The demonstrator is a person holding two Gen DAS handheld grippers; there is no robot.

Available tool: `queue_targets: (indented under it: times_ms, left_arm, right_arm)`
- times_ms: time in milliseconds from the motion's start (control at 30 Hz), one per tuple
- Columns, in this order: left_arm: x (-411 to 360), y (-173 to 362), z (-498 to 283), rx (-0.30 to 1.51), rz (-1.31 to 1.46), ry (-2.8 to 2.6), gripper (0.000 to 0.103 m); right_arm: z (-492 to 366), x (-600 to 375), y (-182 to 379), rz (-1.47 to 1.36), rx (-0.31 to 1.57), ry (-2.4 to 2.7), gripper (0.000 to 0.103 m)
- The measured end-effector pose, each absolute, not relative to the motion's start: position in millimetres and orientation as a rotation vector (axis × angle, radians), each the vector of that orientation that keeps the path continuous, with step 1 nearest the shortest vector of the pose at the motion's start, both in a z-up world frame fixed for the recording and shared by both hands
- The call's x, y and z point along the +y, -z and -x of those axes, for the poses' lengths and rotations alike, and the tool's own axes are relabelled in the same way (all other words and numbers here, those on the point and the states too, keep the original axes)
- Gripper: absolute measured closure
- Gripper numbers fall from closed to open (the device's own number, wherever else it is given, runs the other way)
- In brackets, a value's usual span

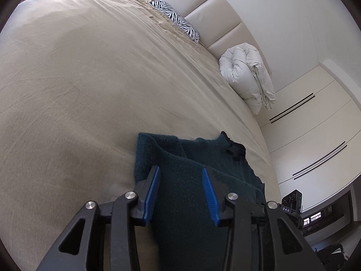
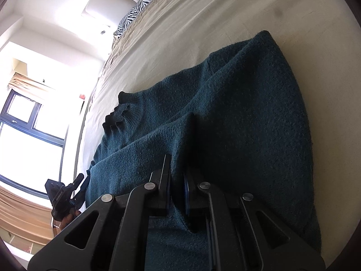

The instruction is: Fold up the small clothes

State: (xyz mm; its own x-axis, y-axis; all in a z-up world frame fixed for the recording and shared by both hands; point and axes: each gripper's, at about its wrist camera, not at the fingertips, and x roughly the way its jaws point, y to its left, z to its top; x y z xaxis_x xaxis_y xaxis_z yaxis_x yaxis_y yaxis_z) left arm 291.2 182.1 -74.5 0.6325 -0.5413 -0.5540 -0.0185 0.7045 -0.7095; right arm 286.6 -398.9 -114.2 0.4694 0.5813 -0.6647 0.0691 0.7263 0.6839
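Note:
A dark teal knitted sweater (image 1: 198,158) lies partly folded on the beige bedsheet (image 1: 90,90). In the left wrist view my left gripper (image 1: 181,171) is open, its blue pads (image 1: 154,192) spread over the sweater's near edge. In the right wrist view the sweater (image 2: 248,113) fills the middle, sleeves folded in, dark collar at the left. My right gripper (image 2: 178,176) is shut on a fold of the sweater. The left gripper also shows in the right wrist view (image 2: 65,194) at the sweater's far end.
A zebra-print pillow (image 1: 178,20) lies by the padded headboard (image 1: 214,15). A rolled white duvet (image 1: 248,76) sits at the bed's edge. White wardrobe doors (image 1: 315,124) stand beyond. A window (image 2: 29,124) is behind the bed in the right wrist view.

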Motion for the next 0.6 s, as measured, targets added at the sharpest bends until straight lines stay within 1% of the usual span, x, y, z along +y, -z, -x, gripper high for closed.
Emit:
queue_targets:
  times_ms: [67,300,467,600]
  left_arm:
    - [179,70,-279,0.841,0.723,0.345,0.057]
    - [162,67,-242,0.856,0.620,0.371,0.057]
    - [156,64,-224,0.862,0.596,0.383,0.057]
    - [144,61,-210,0.889,0.545,0.405,0.057]
  right_arm:
    - [-282,-398,113,-0.719,1.049,-0.345,0.095]
    - [-266,-400,107,-0.721,1.039,-0.329,0.093]
    - [-250,-407,106,-0.738,1.037,-0.310,0.093]
    - [-236,-413,105,-0.751,1.034,-0.301,0.091]
